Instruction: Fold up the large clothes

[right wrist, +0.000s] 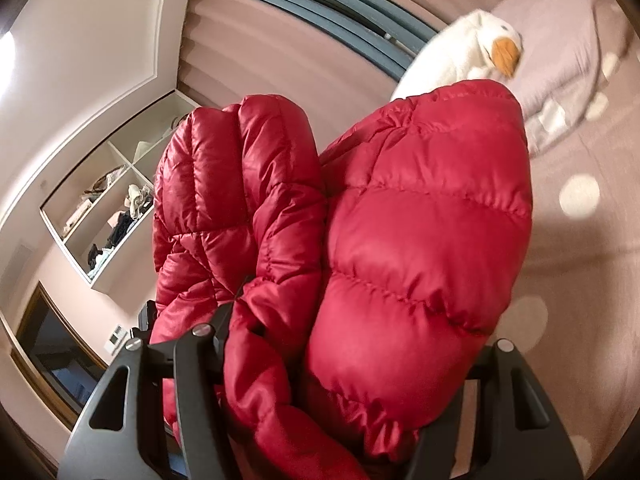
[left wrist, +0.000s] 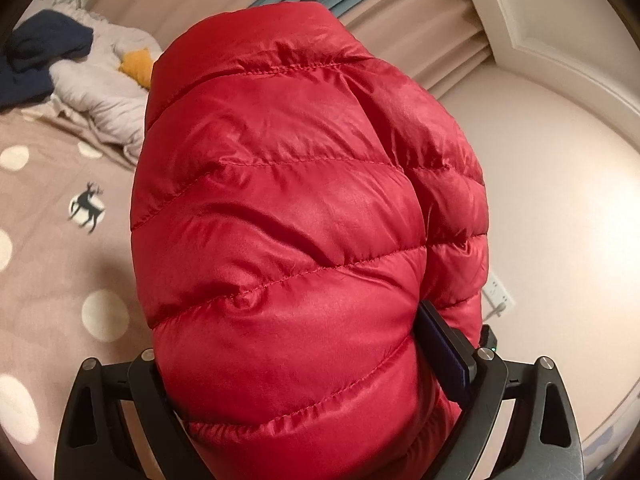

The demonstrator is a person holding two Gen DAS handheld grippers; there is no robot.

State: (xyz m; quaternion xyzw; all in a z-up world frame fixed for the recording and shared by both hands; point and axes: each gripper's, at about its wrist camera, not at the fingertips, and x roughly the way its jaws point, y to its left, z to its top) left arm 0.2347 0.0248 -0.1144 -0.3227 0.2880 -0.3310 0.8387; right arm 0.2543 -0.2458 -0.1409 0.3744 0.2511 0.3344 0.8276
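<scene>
Red puffer jacket bunched between both tongs, each clamped on it.

A home bedroom: a bed with a dotted, deer-printed cover, a plush duck by its pillow, curtains behind it, and an open clothes shelf beside those.

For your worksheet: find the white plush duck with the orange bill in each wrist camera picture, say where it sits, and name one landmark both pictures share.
Left wrist view: the plush duck lies at upper left on the bed, partly hidden behind the red puffer jacket.
Right wrist view: the duck is at upper right, just above the jacket.
Shared landmark: the polka-dot bedspread.
</scene>
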